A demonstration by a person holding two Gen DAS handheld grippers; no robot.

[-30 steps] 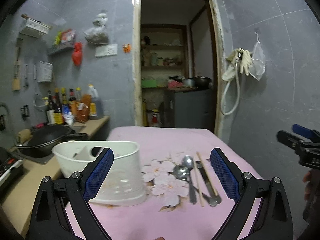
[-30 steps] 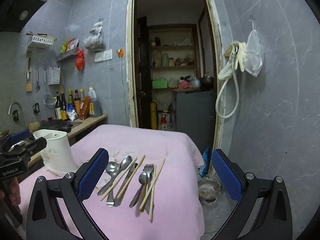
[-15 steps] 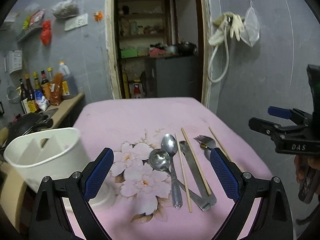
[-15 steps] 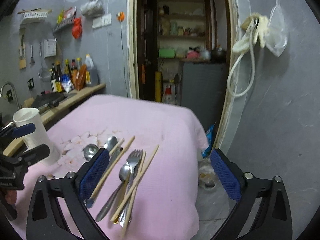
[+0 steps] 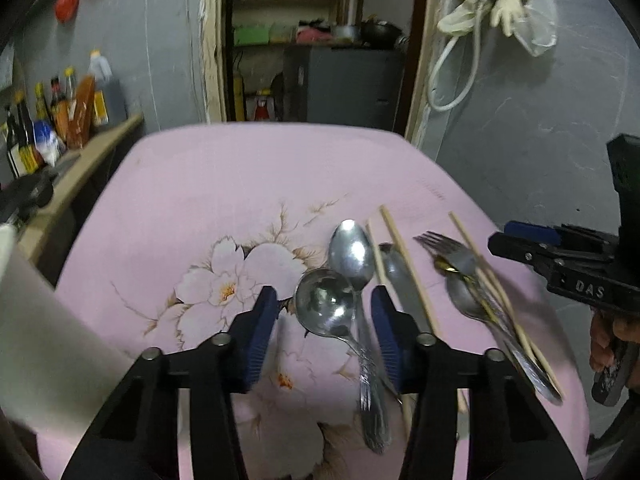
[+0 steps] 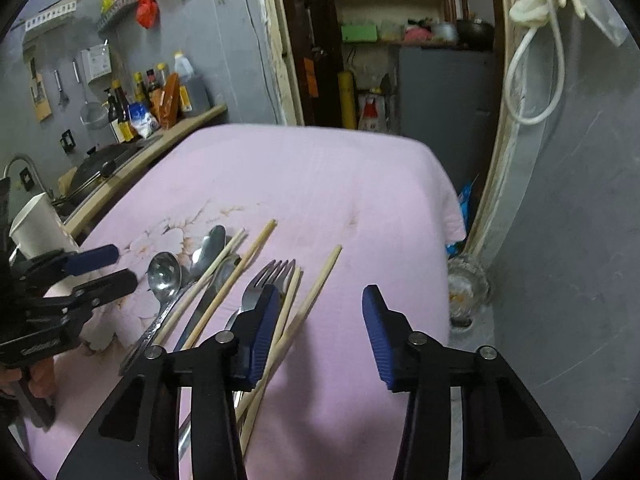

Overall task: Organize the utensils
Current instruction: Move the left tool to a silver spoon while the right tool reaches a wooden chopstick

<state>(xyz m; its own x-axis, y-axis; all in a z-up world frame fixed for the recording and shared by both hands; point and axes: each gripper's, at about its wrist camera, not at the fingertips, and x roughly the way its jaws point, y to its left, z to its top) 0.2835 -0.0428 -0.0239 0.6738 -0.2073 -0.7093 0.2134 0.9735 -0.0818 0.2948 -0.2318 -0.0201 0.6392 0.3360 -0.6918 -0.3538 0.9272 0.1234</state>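
Spoons, a knife, forks and wooden chopsticks lie side by side on the pink flowered tablecloth [image 5: 240, 184]. My left gripper [image 5: 324, 308] hovers over the round-bowled spoon [image 5: 324, 306] and the oval spoon [image 5: 352, 252]. Its jaws are closing and the pads touch nothing. My right gripper [image 6: 320, 300] hangs over a chopstick [image 6: 320, 280], beside a fork [image 6: 272, 276]. Its jaws are closing too, with the chopstick below the gap and not pinched. A white utensil holder [image 5: 32, 320] stands at the left.
A wooden counter with sauce bottles [image 5: 60, 116] and a dark pan [image 6: 100, 164] runs along the left. The table's right edge drops to the floor, where a glass jar [image 6: 466, 284] sits by the open doorway. The far half of the cloth is bare.
Both grippers have tipped downward and come closer to the utensils. Both pairs of jaws have narrowed from wide apart to about half. The holder has slid to the left edge of the left view.
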